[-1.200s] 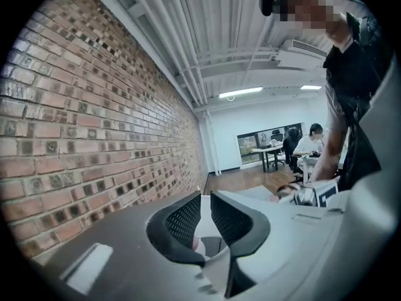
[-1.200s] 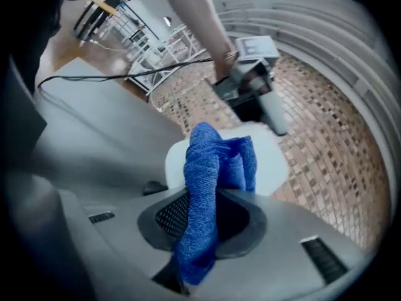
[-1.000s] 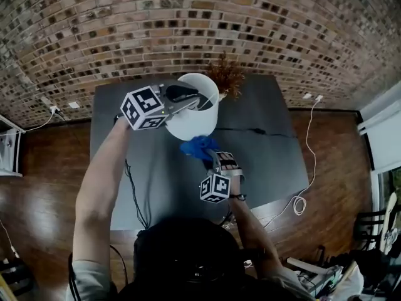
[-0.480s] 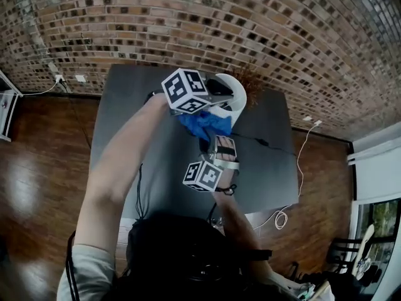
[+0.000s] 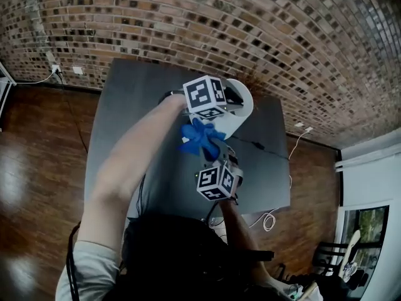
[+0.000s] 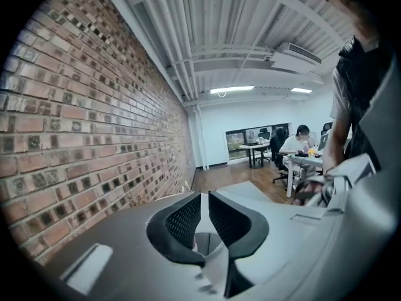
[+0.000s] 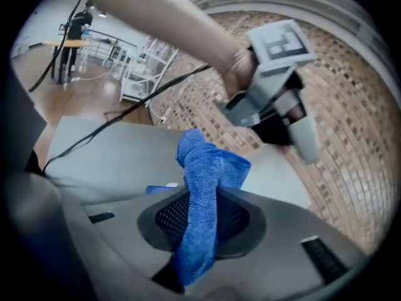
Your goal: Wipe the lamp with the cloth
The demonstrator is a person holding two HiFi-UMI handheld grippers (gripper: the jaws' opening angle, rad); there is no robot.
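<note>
- My left gripper (image 6: 204, 209): jaws have just been closing; now almost together, pinching the thin white rim of the lamp (image 5: 243, 107) between the pads.
- The lamp stands at the far right of the grey table (image 5: 119, 124), close to the brick wall (image 5: 156, 24).
- My right gripper (image 7: 203, 217): clamped on the blue cloth (image 7: 210, 168); the cloth bunches up beyond the pads and trails down behind them.
- Head view: cloth held off the table, just near-left of the lamp, below my left gripper; whether it touches the lamp I cannot tell.
</note>
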